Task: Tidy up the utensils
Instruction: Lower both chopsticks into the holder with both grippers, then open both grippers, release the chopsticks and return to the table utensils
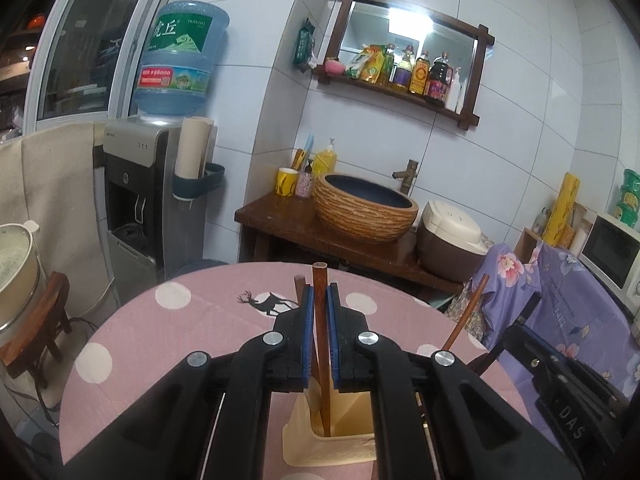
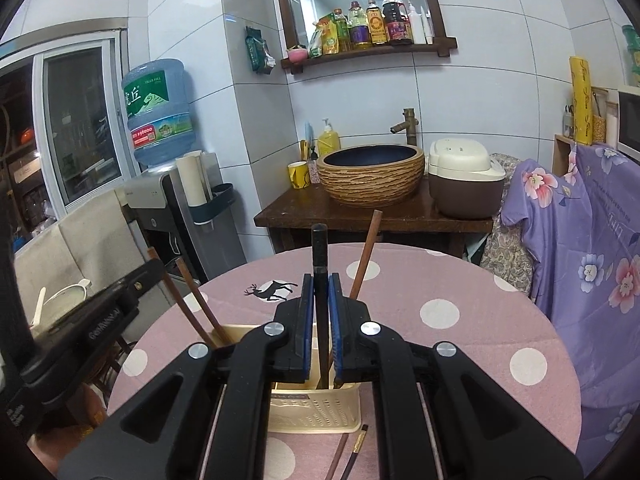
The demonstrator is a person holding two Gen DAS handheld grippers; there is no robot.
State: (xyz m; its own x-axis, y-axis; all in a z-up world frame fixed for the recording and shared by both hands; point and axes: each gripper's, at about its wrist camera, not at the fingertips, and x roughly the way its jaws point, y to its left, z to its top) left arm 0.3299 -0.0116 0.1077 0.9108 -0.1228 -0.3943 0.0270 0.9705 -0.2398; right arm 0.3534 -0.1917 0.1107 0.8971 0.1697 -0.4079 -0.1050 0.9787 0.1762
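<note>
A cream plastic utensil holder (image 1: pixel 340 444) stands on the pink dotted table (image 1: pixel 160 328); it also shows in the right wrist view (image 2: pixel 312 408). My left gripper (image 1: pixel 319 294) is shut on a brown wooden utensil handle (image 1: pixel 320 280) whose lower end sits inside the holder. My right gripper (image 2: pixel 321 282) is shut on a black utensil handle (image 2: pixel 319 248), also reaching down into the holder. Other brown handles (image 2: pixel 366 252) lean in the holder. Two chopsticks (image 2: pixel 348 452) lie on the table by the holder.
A wooden counter (image 2: pixel 376 216) with a woven basin (image 2: pixel 372 174), yellow cup and rice cooker (image 2: pixel 464 180) stands behind the table. A water dispenser (image 1: pixel 140 184) is at the left, and purple floral cloth (image 2: pixel 580 216) at the right.
</note>
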